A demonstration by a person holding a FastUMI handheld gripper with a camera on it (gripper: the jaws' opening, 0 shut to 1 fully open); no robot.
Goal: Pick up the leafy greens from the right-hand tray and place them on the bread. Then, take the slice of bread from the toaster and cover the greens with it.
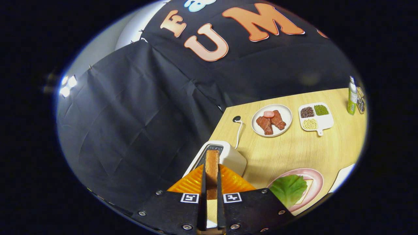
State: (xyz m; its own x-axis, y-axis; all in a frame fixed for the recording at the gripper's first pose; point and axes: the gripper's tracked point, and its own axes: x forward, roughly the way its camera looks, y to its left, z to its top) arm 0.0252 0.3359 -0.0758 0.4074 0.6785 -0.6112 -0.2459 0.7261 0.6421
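Gripper view, fingers (211,182) clamped on bread slice (212,169), above toaster (232,158), no legible labels

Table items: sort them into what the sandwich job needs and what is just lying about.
Needed:
- bread slice, clamped between the fingers of the hand-held gripper
- toaster
- leafy greens on bread on the pink plate

Lying about:
- plate of meat
- divided dish of beans
- bottle
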